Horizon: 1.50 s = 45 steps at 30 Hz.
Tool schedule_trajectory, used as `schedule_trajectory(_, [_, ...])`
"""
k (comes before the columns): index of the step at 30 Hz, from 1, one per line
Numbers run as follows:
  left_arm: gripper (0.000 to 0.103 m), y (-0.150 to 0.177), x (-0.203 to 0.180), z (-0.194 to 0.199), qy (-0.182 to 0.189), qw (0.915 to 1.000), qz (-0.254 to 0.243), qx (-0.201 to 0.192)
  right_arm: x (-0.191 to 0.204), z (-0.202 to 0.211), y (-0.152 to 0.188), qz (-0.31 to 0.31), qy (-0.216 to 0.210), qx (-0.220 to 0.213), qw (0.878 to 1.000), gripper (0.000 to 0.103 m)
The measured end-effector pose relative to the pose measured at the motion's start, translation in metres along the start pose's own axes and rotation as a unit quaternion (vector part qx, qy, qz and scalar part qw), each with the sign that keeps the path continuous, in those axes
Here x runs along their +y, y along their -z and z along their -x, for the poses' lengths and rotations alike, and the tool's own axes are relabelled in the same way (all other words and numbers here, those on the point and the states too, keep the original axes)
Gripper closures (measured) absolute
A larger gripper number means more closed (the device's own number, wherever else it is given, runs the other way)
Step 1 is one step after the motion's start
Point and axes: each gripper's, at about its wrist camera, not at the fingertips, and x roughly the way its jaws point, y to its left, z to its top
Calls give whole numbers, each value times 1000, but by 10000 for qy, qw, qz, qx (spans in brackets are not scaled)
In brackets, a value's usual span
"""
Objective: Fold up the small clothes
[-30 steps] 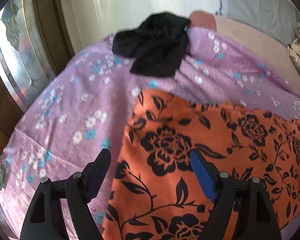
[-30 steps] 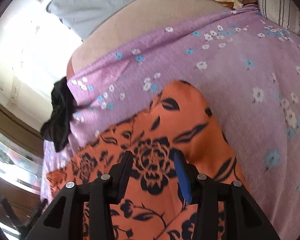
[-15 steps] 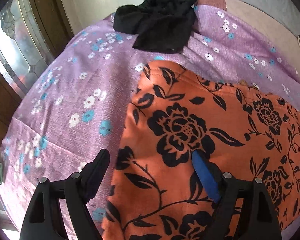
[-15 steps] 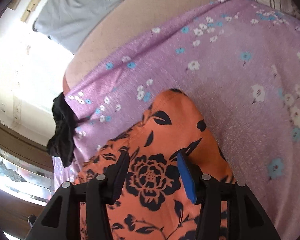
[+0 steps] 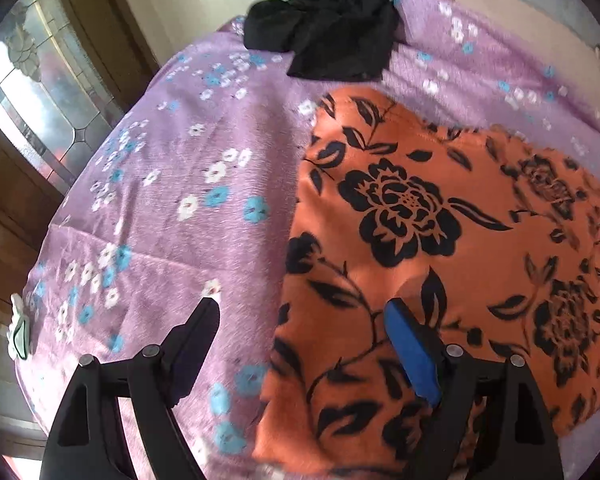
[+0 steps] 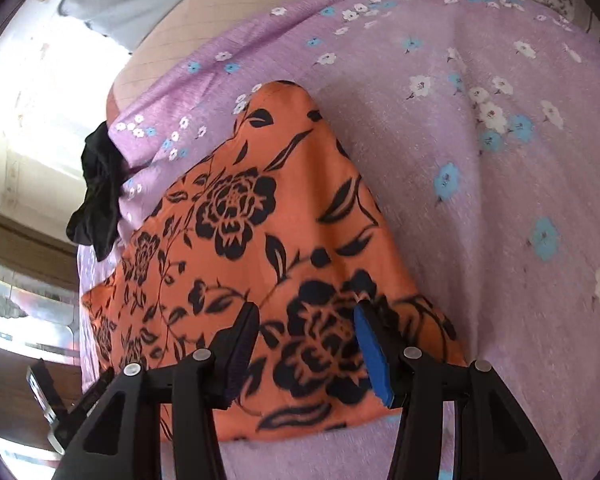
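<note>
Two grippers hover over orange floral garment (image 5: 440,240) spread flat on purple bedspread (image 5: 160,200). Left gripper (image 5: 302,322) wide open, straddling garment's edge, empty. Right gripper (image 6: 306,326) part-open after widening, nothing gripped. Fabric looks thin, limp, light; best pinched at corners or hem.

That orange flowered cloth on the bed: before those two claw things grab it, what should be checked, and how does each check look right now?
1. Orange floral garment lies spread flat on the purple flowered bedspread: ok.
2. Left gripper open, straddling the garment's left edge: ok.
3. Right gripper open, nothing pinched; its jaws have just been opening, over the garment's near corner: ok.
4. Fingers touching the cloth: cannot tell.
5. Black garment lies apart at the far edge, not tangled with the orange one: ok.
6. Near hem free of bunching: cannot tell, blurred.
</note>
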Motion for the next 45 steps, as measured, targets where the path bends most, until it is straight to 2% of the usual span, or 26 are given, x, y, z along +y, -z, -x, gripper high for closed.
schedule_trajectory(3, [17,16,13,22,306,9992,224,-115,-12,19,13,-282,-400,-96,9988,49])
schedule_trajectory(5, [17,28,21,35,776,9959,459,-57,-17,30,25,-328,-538,-107,9980,48])
schedule_trajectory(7, [17,38,26,41,1103,9917,664,48,-22,37,33,-404,-700,-106,9967,45])
schedule_trajectory(9, [17,52,28,43,1403,9862,859,193,-31,40,42,-653,-912,-72,9937,37])
schedule_trajectory(11, [17,60,28,41,1735,9775,1139,374,-40,37,49,-1060,-1147,-17,9877,36])
schedule_trajectory(13, [17,64,31,31,2189,9626,1471,626,-45,31,51,-1333,-1303,18,9825,36])
schedule_trajectory(14, [18,66,29,27,2335,9567,1577,723,-46,28,52,-1438,-1351,35,9803,36])
schedule_trajectory(17, [18,69,21,8,2857,9324,1919,1105,-53,13,53,-1802,-1460,136,9726,36])
schedule_trajectory(20, [21,62,15,7,2884,9312,2036,905,-58,-2,51,-2136,-1636,162,9630,36])
schedule_trajectory(22, [22,53,10,-1,2932,9257,2235,841,-58,-6,46,-2225,-1754,70,9590,36])
schedule_trajectory(24, [26,47,7,-5,2858,9259,2360,725,-59,-14,41,-2319,-1817,4,9556,36])
schedule_trajectory(26, [38,42,2,-8,2717,9310,2371,564,-60,-20,35,-2396,-1895,-84,9522,36])
schedule_trajectory(27, [53,39,0,-10,2589,9354,2358,480,-61,-21,33,-2438,-1944,-151,9500,36])
schedule_trajectory(28, [63,37,-1,-13,2495,9386,2343,433,-62,-24,30,-2503,-2006,-241,9469,36])
schedule_trajectory(31, [69,33,-5,-15,2423,9417,2315,290,-64,-29,21,-2593,-2113,-410,9415,36])
schedule_trajectory(34, [73,28,-9,-16,2370,9448,2250,246,-59,-32,12,-2445,-2053,-570,9459,37])
schedule_trajectory(35, [74,28,-8,-15,2362,9454,2233,223,-55,-32,9,-2315,-1969,-621,9507,40])
schedule_trajectory(36, [75,26,-9,-15,2356,9461,2215,199,-50,-33,7,-2148,-1821,-668,9572,58])
schedule_trajectory(38, [78,21,-12,-15,2338,9482,2147,146,-45,-38,6,-1972,-1596,-567,9656,79])
schedule_trajectory(41, [81,20,-15,-8,2235,9555,1925,18,-35,-27,6,-1654,-1397,-814,9729,82])
schedule_trajectory(45, [83,21,-9,15,2332,9543,1848,-288,-7,5,11,-860,-1268,-1318,9794,83])
